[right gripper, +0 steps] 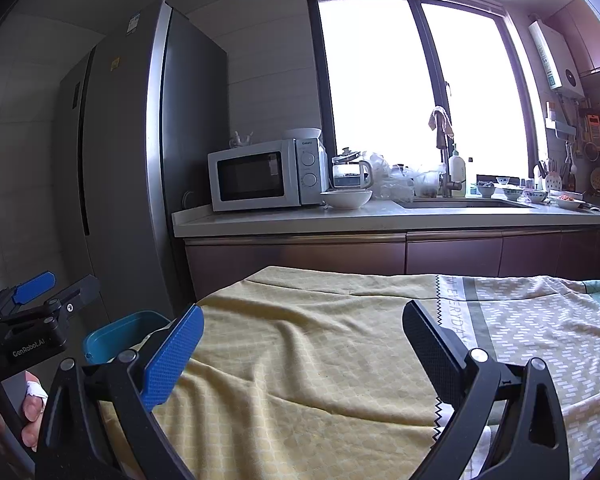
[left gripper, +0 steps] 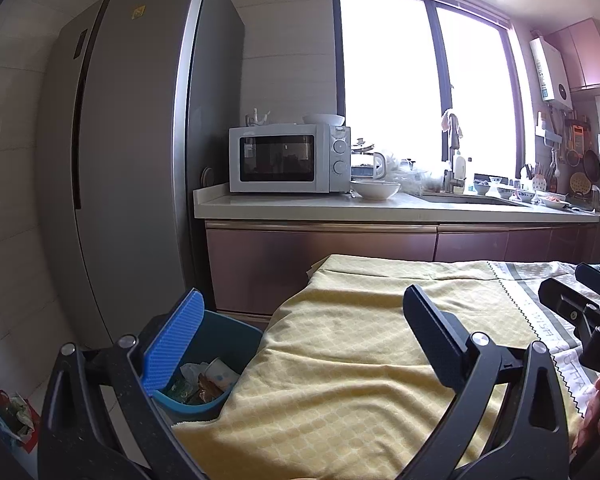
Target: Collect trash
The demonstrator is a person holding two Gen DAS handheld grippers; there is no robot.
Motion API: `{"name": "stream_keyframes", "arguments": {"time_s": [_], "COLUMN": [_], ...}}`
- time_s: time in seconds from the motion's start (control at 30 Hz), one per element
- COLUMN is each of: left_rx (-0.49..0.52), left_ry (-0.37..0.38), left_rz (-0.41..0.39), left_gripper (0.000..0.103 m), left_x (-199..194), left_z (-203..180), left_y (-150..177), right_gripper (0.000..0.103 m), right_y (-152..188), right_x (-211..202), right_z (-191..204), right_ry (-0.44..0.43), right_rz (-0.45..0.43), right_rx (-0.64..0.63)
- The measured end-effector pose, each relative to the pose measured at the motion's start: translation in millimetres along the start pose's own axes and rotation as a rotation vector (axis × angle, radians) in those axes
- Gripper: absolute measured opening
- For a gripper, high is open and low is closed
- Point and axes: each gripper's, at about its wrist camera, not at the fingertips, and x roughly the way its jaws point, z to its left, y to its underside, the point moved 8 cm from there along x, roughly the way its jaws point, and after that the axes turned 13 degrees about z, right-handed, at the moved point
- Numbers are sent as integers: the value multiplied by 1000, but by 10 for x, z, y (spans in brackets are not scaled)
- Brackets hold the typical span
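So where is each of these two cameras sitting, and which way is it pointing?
Left wrist: rides on the left gripper, looking along its open jaws over the yellow cloth and the blue bin of trash; the right gripper shows at the edge.
Right wrist: rides on the right gripper, jaws open, facing the same cloth; the left gripper and a thumb show at left.
Shared: bin, cloth, fridge, microwave, window.

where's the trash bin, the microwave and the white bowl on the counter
trash bin [left gripper: 236, 330], left wrist view, inner back wall
microwave [left gripper: 277, 158], left wrist view, door window
white bowl [right gripper: 346, 199], right wrist view, outer side
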Motion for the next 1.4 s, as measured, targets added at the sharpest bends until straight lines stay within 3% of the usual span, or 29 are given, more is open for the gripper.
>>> {"name": "stream_keyframes", "arguments": {"time_s": [1.4], "left_rx": [13], "left_ry": [-8], "left_rz": [-18], "left_gripper": [98], "left_x": [-50], "left_z": [-2], "left_y": [-5], "right_gripper": [96], "right_y": [-4], "right_x": [-53], "right_z": [-79], "right_ry": [4], "right_rz": [-5], "right_rx": [14]}}
